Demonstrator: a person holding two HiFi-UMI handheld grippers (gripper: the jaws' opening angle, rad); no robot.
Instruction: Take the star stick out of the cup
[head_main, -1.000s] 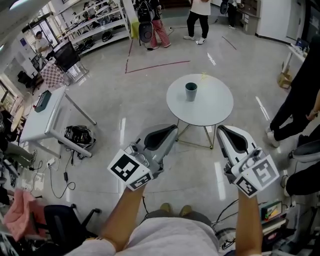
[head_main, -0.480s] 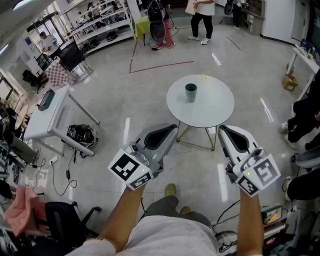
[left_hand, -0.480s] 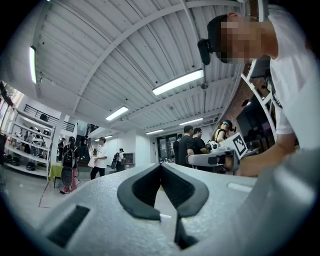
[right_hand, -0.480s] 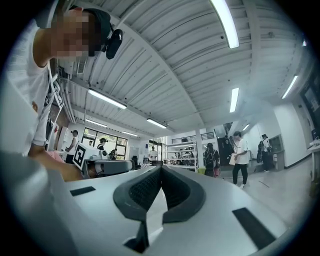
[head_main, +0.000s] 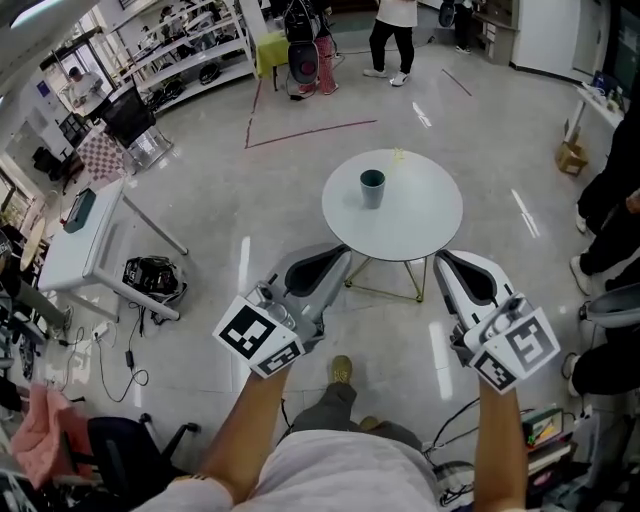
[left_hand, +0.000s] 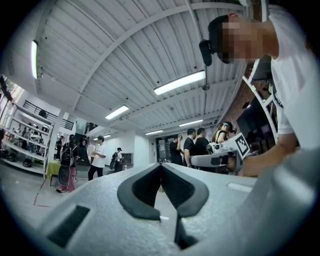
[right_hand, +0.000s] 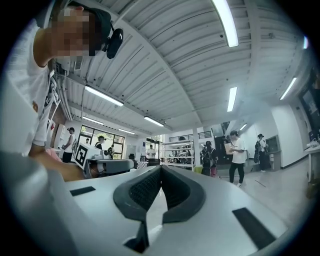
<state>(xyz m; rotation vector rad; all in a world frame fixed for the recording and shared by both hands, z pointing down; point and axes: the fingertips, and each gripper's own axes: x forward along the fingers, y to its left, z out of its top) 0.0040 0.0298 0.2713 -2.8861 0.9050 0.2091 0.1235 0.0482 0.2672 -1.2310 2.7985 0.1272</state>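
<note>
— Where was the cup?
— The cup (head_main: 372, 187) stood on the round tabletop (head_main: 420, 215), well apart from me; I could not make out the star stick; my left tool (head_main: 338, 258) and right tool (head_main: 446, 262) were both fully closed, holding nothing.

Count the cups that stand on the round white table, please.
1. A dark teal cup stands upright on the round white table, a little left of its middle. The whole tabletop is in view, so no other cup seems hidden there.
</note>
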